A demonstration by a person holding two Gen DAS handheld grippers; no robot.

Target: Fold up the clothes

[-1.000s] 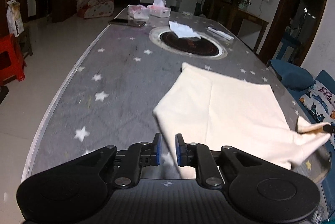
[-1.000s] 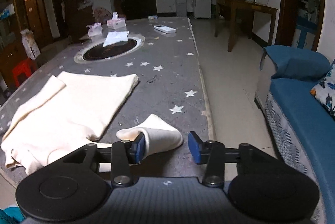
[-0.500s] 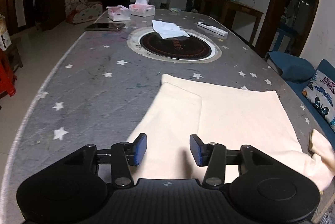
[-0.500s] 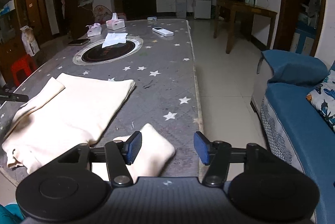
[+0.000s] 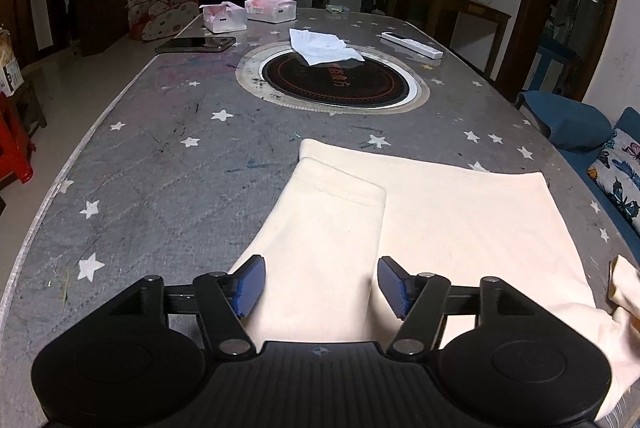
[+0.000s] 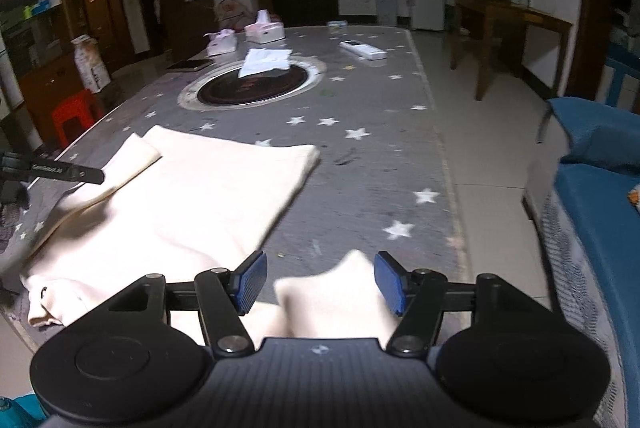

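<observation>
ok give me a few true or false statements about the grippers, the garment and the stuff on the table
1. The left gripper is open. True.
2. The right gripper is clamped on the sleeve. False: it is open, and the sleeve lies loose between its fingers.
3. The garment lies flat on the table, with one sleeve folded over the body. True.
4. The white cloth lies on the garment. False: it sits far beyond it, at the edge of the round cooktop.
5. A phone lies near the tissue boxes. True.
6. The remote rests on the garment. False: it lies at the far end of the table.
</observation>
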